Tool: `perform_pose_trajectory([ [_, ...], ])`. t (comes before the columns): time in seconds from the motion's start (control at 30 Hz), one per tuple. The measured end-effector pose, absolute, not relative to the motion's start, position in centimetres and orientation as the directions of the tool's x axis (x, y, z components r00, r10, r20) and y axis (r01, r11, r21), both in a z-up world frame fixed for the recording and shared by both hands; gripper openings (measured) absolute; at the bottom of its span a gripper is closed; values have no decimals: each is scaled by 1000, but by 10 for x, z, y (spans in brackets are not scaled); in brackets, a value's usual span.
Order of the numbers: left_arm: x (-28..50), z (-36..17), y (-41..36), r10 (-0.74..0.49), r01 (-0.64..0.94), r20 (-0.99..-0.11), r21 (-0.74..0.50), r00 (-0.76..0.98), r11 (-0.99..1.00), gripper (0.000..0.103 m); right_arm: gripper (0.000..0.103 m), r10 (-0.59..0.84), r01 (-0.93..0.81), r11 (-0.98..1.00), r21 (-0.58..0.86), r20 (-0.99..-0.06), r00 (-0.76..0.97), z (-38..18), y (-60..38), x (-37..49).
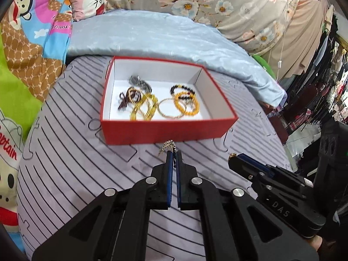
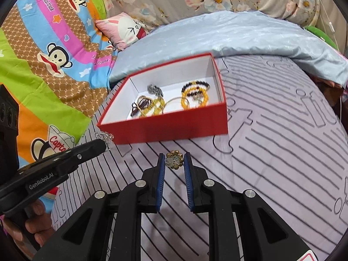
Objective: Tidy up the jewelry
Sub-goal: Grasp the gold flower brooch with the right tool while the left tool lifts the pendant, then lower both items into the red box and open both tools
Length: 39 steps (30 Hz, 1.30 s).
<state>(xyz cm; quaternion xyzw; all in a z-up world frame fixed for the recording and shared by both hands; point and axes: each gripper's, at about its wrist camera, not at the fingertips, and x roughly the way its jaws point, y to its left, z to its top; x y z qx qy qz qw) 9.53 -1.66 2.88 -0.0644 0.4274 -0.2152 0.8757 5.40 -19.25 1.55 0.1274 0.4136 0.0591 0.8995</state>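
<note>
- Both black two-finger grippers sit nearest me: my left gripper [image 1: 174, 152] is clenched on a small silvery chain trinket [image 1: 167, 145].
- My right gripper [image 2: 174, 160] grips a round gold flower-shaped brooch [image 2: 174, 159].
- Beyond them, the red cardboard box [image 2: 169, 128] on the grey striped mat [image 2: 271, 152] holds beaded bracelets [image 1: 187, 105].

Blurred jewelry [image 1: 152, 100] heap, pieces indistinct

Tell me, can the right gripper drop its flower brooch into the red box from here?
Probably yes: the right gripper holds the flower brooch just short of the red box, whose top is open.
</note>
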Motion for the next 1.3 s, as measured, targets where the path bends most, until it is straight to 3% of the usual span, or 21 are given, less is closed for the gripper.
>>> perform_pose_trajectory([
  [0.43,154,69,-33,-417,343,-656,-247,629,906,2,16,186,-32,972,233,-680,709,46,-197,119],
  [1.3,254,29,-46,-361,293,-711,-224,603,930,2,17,107,-18,992,129,-732,672,10,-194,227],
])
